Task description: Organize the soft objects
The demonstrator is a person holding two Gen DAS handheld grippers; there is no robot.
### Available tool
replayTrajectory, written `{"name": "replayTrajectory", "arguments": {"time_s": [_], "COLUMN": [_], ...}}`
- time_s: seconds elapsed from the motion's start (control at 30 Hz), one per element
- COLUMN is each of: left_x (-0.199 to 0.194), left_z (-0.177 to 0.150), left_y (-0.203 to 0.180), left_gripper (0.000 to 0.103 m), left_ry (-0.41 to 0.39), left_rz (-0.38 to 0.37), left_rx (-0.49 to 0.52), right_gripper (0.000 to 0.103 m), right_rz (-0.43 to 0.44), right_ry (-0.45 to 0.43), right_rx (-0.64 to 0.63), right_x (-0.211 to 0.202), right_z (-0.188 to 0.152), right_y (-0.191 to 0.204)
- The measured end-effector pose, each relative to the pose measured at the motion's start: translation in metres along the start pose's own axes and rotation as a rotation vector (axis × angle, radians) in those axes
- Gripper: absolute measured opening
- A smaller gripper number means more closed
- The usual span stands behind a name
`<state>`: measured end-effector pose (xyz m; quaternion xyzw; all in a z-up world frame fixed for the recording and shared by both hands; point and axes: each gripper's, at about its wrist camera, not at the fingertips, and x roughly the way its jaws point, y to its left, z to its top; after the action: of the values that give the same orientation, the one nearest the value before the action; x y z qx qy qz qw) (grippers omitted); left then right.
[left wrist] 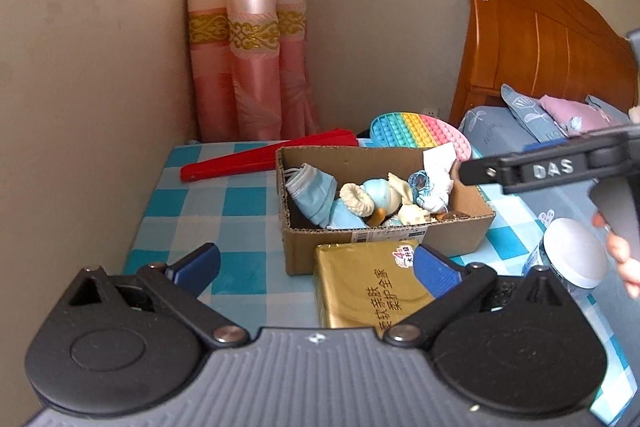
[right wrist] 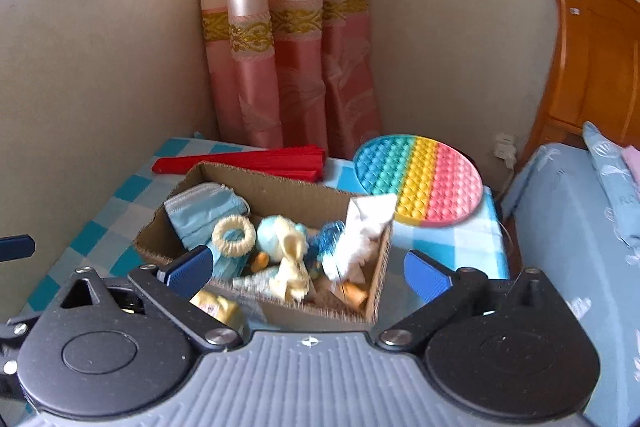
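Seen on a small table with a blue-and-white checked cloth [left wrist: 200,195]: an open cardboard box [left wrist: 384,239] crammed with soft objects. Inside, a folded pale-blue face mask [left wrist: 314,193] at the left end, a cream scrunchie [left wrist: 356,199] beside it, a pale-blue round plush toy [left wrist: 378,193] in the middle, a tangle of blue thread [left wrist: 420,183] and a crumpled white cloth [left wrist: 438,171] at the right end. Smaller cream and orange bits lower down, too jumbled to name.

In front of the box and touching its near wall, a gold tissue pack [left wrist: 368,287], printed with Chinese characters 柔软亲肤 and 柔护全家, plus a red-and-white badge with a "4". On the box's front wall, a barcode sticker, print too small to read.

Behind the box, a folded red fan [left wrist: 240,163] and a round rainbow pop-it mat [left wrist: 416,135]. To the right, a clear jar with a white lid [left wrist: 574,253]. Beyond, a pink curtain [left wrist: 248,39] with a gold band, a wooden headboard [left wrist: 540,39] and blue floral pillows [left wrist: 524,115].

Left gripper [left wrist: 316,269] spread wide, nothing between the blue pads, poised over the tissue pack and near the box front. Right gripper [right wrist: 308,269] likewise released and empty, hanging above the box's near edge; from the left wrist view, its black arm stamped "DAS" reaching in from the right, gripped by a hand [left wrist: 622,251].
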<state>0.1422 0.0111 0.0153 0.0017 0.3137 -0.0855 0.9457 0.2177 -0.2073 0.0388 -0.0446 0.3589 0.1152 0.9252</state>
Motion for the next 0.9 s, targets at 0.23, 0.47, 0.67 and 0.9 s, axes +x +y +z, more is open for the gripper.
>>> {"name": "replayTrajectory", "arguments": {"time_s": [0.23, 0.47, 0.67, 0.9], "left_x": [-0.023, -0.042, -0.058, -0.071], "left_z": [-0.008, -0.02, -0.029, -0.036], "left_y": [-0.009, -0.022, -0.036, -0.047], "left_gripper": [0.102, 0.102, 0.102, 0.102], "left_ry": [0.011, 0.076, 0.092, 0.092], "left_rz": [0.092, 0.093, 0.095, 0.107], "left_rx": [0.013, 0.012, 0.041, 0.052], "right_gripper": [0.103, 0.103, 0.103, 0.103], "right_rz": [-0.106, -0.143, -0.152, -0.149], "right_ry": [0.085, 0.113, 0.105, 0.089], "right_rx": [0.098, 0.162, 0.189, 0.182], "right_x": [-0.041, -0.073, -0.093, -0.107], "right_z": [-0.033, -0.073, -0.096, -0.105], "right_y": [0.011, 0.024, 0.028, 0.027]}}
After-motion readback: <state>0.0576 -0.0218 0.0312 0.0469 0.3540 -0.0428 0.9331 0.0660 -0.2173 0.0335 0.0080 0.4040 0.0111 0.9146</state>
